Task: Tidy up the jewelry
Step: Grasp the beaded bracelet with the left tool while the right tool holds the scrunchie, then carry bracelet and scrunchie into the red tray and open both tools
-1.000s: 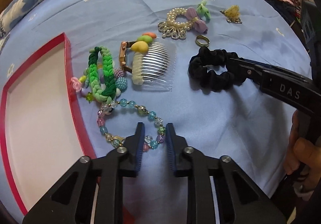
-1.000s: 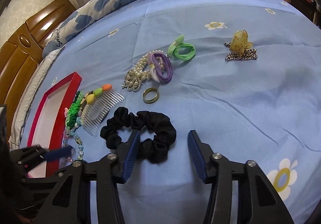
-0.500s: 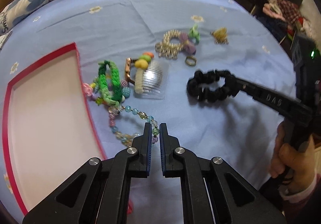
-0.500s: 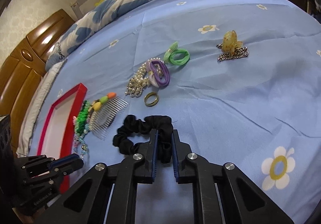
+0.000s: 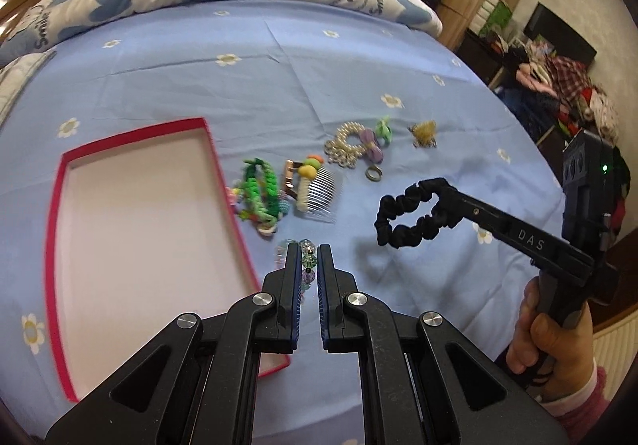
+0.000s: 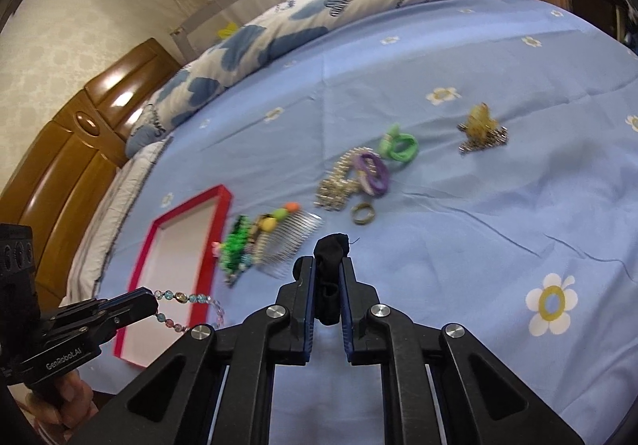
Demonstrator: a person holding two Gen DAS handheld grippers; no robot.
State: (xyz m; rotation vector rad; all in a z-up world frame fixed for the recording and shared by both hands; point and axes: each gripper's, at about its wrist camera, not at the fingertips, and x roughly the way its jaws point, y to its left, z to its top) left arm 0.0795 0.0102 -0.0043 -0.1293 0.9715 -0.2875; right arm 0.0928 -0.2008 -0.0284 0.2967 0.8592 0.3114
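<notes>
Black gathered-fabric scrunchie [image 5: 410, 213] hangs off the blue floral bedsheet [image 5: 247, 86], clamped between the right gripper [image 6: 327, 271] fingers — its loop droops ahead of the tips. Left gripper [image 5: 308, 259] is pinched on a pastel glass-bead bracelet [image 6: 187, 305], lifted just beside the red-rimmed shallow box [image 5: 56, 205].

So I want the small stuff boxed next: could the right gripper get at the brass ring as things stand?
Probably not yet: the right gripper is shut on the black scrunchie. The brass ring lies bare on the sheet just ahead, with nothing over it.
</notes>
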